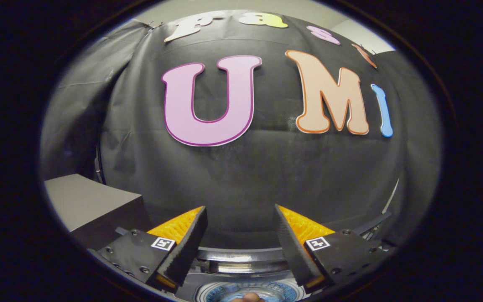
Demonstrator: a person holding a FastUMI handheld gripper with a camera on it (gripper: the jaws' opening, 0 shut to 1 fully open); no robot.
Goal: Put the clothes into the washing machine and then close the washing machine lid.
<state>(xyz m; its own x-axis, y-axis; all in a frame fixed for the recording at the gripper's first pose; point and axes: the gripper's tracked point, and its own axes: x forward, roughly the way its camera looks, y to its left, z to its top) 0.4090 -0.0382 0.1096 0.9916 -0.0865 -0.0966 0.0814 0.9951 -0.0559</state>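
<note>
My gripper [240, 209] is held up in the air, open, with nothing between its fingers [187, 241]. Below and just behind the fingertips lies the washing machine's round chrome rim [241, 256]. Under that rim, between the finger bases, shows a bluish round part of the drum [245, 291]. A small bit of something skin-toned peeks at the drum's near edge; I cannot tell what it is. Beyond the fingers hangs the booth's black cloth wall.
A grey flat-topped box or cabinet [86, 205] stands to the left of the left finger. A thin dark bar [371, 224] slants up beyond the right finger.
</note>
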